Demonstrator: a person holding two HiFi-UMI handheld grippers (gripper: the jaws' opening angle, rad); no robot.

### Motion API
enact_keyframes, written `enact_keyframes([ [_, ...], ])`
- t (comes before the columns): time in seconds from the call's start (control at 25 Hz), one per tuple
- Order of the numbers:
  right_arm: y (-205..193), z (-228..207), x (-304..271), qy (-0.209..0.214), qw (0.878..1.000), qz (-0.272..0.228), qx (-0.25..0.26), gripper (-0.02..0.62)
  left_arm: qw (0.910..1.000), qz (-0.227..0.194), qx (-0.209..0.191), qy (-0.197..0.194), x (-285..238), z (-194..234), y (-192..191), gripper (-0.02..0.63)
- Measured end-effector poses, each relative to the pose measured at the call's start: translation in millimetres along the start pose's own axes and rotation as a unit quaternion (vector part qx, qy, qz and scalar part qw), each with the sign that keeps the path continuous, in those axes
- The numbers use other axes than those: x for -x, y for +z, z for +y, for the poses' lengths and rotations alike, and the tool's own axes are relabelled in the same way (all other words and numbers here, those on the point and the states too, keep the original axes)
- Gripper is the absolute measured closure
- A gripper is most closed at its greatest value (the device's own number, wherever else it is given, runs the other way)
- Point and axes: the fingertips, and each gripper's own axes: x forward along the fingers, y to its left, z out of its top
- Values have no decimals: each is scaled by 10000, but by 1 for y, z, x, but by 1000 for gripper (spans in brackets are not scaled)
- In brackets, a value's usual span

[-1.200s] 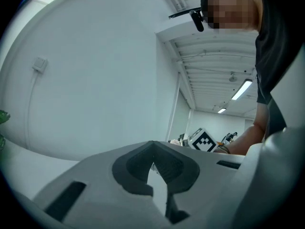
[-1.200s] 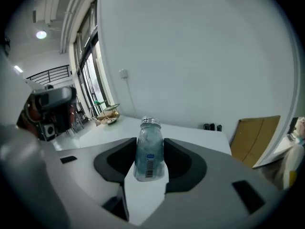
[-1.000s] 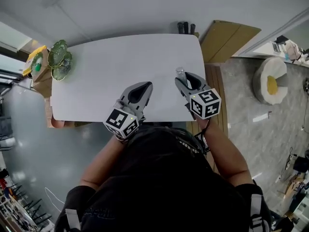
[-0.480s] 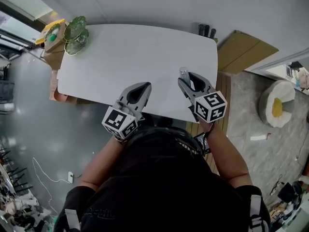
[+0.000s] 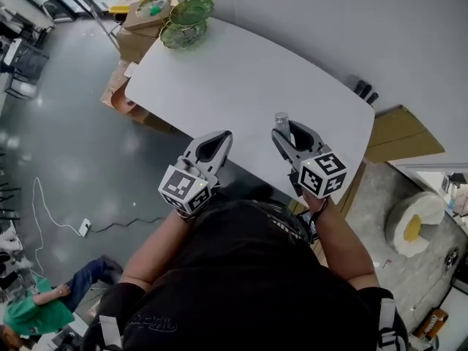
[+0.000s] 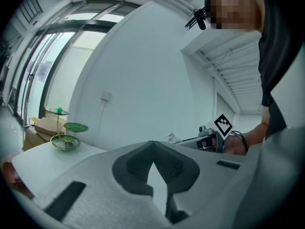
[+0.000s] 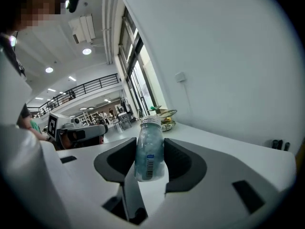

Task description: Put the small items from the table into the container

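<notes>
A small clear bottle with a silver cap and a barcode label stands upright between the jaws of my right gripper, which is shut on it above the white table near its right front edge. My left gripper hovers beside it to the left, over the table's front edge. Its jaws meet at the tips with nothing between them. In the left gripper view the right gripper shows with the bottle cap sticking out.
A green tiered dish stand sits at the table's far left corner, next to a cardboard box. Dark items stand behind the far right edge. A person in green is on the floor at lower left.
The head view has swung, so the table now lies at a slant with more floor showing at left. Both grippers keep their places, the bottle still held in the right one.
</notes>
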Motion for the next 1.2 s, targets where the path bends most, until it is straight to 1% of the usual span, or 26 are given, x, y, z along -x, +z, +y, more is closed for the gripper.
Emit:
enact_keyframes([
  [0.12,6,49,-41,312,9994,61,153,410,9994,-93,72,312,44,38,5,598],
  [0.32,14,128,-113,629,9964,148,540,410,9982,-172,79,569,114,102,17,600],
  [0.52,11,194,-178,921,9935,233,629,410,9966,-301,63,764,180,157,23,600],
  [0.76,9,265,-241,1362,9866,358,828,410,9908,-433,128,1273,256,213,25,598],
  [0.92,12,302,-272,1704,9788,481,1032,410,9834,-540,168,1722,302,238,27,600],
  [1.08,13,330,-311,2144,9672,675,1187,410,9716,-604,222,2279,343,262,21,600],
  [1.2,11,344,-341,2375,9596,785,1286,410,9626,-617,343,2615,366,280,11,600],
])
